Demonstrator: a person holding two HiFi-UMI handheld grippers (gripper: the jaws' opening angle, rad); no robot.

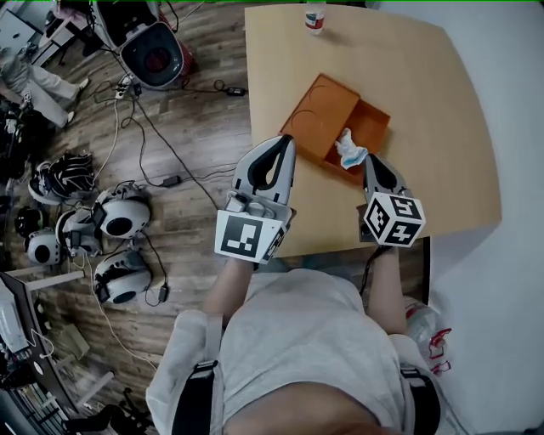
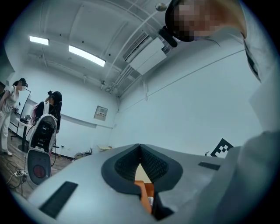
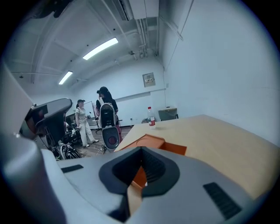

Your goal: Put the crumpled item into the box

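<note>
At the orange box's (image 1: 327, 110) near wall, the crumpled item (image 1: 350, 151) looks light, soft, pinchable at any fold; left hand-held gripper (image 1: 286, 139) and right hand-held gripper (image 1: 369, 160) are clenched, empty.

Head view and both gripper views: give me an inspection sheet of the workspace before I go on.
Surface: light wooden table.
Job's things: orange box open, its lid lying alongside; white-and-blue crumpled item at the box's near rim.
Clutter: bottle with a red label at the table's far edge.
Grippers: left hand-held gripper shut, nothing between its jaws, near the lid; right hand-held gripper shut, the crumpled item apparently pinched at its tip.
Cables: several cables across the wood floor left of the table; none seen on the table.
Surroundings: rounded white devices on the floor; people standing across the room.
</note>
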